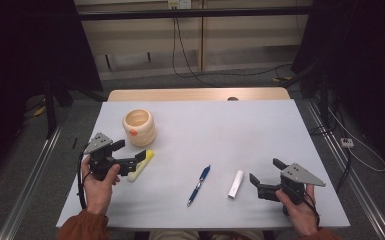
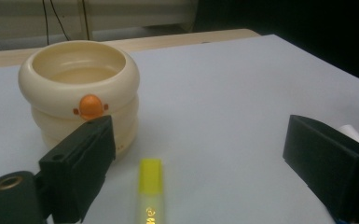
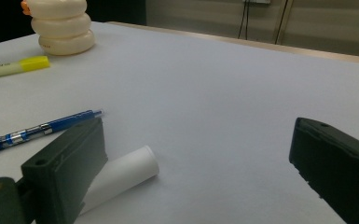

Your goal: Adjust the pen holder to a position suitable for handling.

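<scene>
My left gripper [image 1: 129, 152] [image 2: 199, 135] is open, its jaws standing wide to either side of a yellow highlighter [image 1: 141, 165] [image 2: 150, 191] that lies flat on the table, untouched by the pads. Just beyond it stands a cream ringed pot [image 1: 139, 127] [image 2: 81, 88] with an orange knob on its side. At the front right, my right gripper [image 1: 266, 171] [image 3: 199, 135] is open and holds nothing. A short white cylinder [image 1: 236, 184] [image 3: 121, 175] lies close by its left jaw. A blue pen [image 1: 199, 185] [image 3: 42, 129] rests to the left of the cylinder.
The objects lie on a pale grey table top [image 1: 230, 125] with a wooden strip [image 1: 195, 94] along its far edge. Dark stands and curtains flank the table, and cables [image 1: 220, 75] trail over the floor behind it.
</scene>
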{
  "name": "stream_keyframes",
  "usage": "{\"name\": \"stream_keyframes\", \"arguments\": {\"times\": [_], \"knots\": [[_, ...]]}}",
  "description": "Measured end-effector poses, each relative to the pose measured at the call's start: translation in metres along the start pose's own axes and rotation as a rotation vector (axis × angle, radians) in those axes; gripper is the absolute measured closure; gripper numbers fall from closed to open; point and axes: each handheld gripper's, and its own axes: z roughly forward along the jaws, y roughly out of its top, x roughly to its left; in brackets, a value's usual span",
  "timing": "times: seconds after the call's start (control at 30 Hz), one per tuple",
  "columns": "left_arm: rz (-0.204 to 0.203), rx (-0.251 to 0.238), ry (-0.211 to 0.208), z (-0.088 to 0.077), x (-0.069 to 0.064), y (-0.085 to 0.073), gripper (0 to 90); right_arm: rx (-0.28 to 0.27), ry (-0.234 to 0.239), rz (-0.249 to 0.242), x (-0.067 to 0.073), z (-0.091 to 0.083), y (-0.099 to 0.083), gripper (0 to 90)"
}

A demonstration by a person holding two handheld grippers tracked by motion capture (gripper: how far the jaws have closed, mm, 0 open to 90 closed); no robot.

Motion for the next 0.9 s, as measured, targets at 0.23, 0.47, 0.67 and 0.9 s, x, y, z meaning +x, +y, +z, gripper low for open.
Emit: {"name": "stream_keyframes", "arguments": {"times": [0.23,0.47,0.67,0.9], "knots": [[0.013,0.027,0.006,0.011,0.010,0.022,10.1,-0.004,-0.001,0.001,0.000,0.001,0.001,3.3],[0.007,0.026,0.032,0.025,0.027,0.037,8.9,-0.004,0.007,0.000,0.000,0.000,0.000,3.3],[0.008,0.038,0.039,0.035,0.041,0.053,8.8,-0.003,0.006,0.006,-0.001,0.001,0.000,3.2],[0.055,0.056,0.046,0.049,0.051,0.068,11.8,-0.003,0.015,0.001,0.000,0.003,0.001,3.2]]}}
